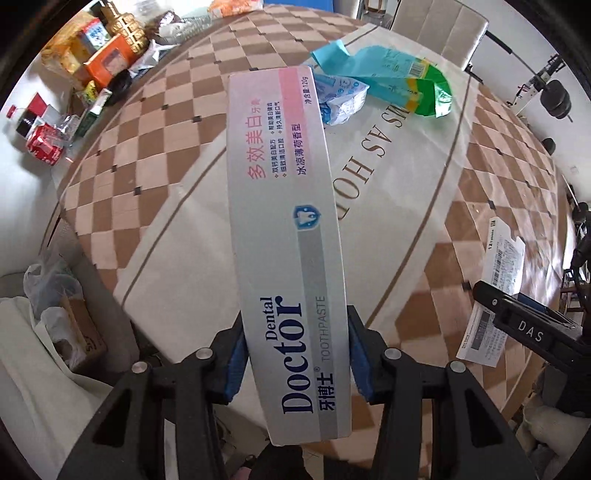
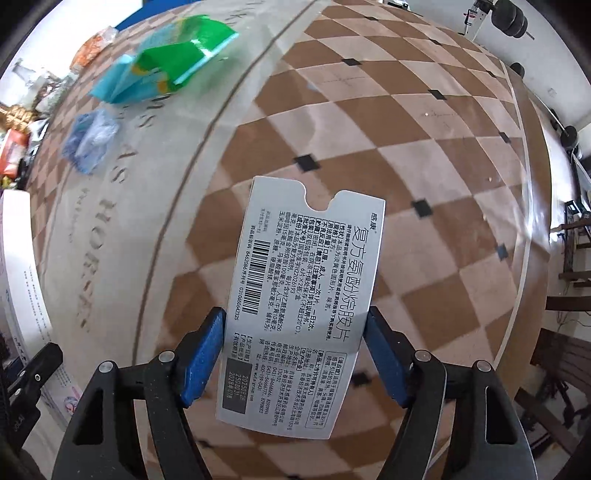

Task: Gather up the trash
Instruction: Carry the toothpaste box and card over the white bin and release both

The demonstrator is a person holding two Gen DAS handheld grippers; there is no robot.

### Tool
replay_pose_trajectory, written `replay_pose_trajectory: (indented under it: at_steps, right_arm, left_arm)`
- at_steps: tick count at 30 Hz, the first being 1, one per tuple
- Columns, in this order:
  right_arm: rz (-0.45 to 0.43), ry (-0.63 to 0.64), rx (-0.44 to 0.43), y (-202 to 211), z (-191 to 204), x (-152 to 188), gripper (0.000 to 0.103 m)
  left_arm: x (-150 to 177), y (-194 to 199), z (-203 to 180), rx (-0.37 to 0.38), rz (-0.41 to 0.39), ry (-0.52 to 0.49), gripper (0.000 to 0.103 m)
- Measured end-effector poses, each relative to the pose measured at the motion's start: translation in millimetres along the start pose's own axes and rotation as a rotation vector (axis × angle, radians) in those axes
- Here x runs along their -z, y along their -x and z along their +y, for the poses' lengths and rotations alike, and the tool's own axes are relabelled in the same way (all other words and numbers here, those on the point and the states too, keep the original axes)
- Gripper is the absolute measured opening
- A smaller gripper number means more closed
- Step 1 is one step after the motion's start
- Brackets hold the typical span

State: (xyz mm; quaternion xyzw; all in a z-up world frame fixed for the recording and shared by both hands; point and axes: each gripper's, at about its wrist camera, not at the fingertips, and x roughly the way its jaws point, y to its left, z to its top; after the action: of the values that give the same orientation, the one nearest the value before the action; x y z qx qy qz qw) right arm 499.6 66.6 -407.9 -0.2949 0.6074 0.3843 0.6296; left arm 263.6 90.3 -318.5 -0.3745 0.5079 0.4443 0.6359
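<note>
I have both tools loaded right now. My left hand-held gripper (image 1: 295, 363) is pinching the near end of a Dental Doctor toothpaste box (image 1: 284, 236), blue pads pressed on its two long sides, the box sticking out forward above the desk (image 1: 498, 184). My right hand-held gripper (image 2: 295, 356) is clamped on a flattened medicine box (image 2: 301, 306), white card with a barcode and dense print, held clear of the checkered surface as far as I can judge.

So two pieces are picked up but neither is binned yet. I judge the job to be partway through. Left on the desk, well ahead of me, lie a crumpled teal and green plastic wrapper (image 1: 391, 79) and, touching or just beside it, a smaller blue and white wrapper (image 1: 340, 99); these look like the remaining trash.

The far corner carries a pile of goods: an orange carton (image 1: 107, 64), a gold bottle (image 1: 127, 26), a red cola can (image 1: 44, 144). I cannot tell whether any of that counts as trash.

Off the desk's left edge I see a cardboard box lined with a plastic bag (image 1: 70, 317), probably the drop point.
</note>
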Motion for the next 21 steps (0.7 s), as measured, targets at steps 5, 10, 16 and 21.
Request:
replay_pose_trajectory:
  at_steps: [5, 10, 16, 21]
  right_arm:
    - [-0.052, 0.029, -0.056, 37, 18, 56, 0.076]
    - [-0.085, 0.044, -0.114, 73, 59, 177, 0.076]
    - [-0.017, 0.052, -0.147, 69, 98, 306, 0.076]
    - [0.083, 0.080, -0.131, 26, 110, 389, 0.076]
  left_arm:
    - [43, 27, 23, 0.053, -0.044, -0.023, 0.044]
    - [114, 43, 73, 0.126, -0.034, -0.018, 0.043]
    - [205, 17, 113, 0.282, 0.071, 0.049, 0.042]
    - [248, -38, 130, 0.273, 0.155, 0.112, 0.042]
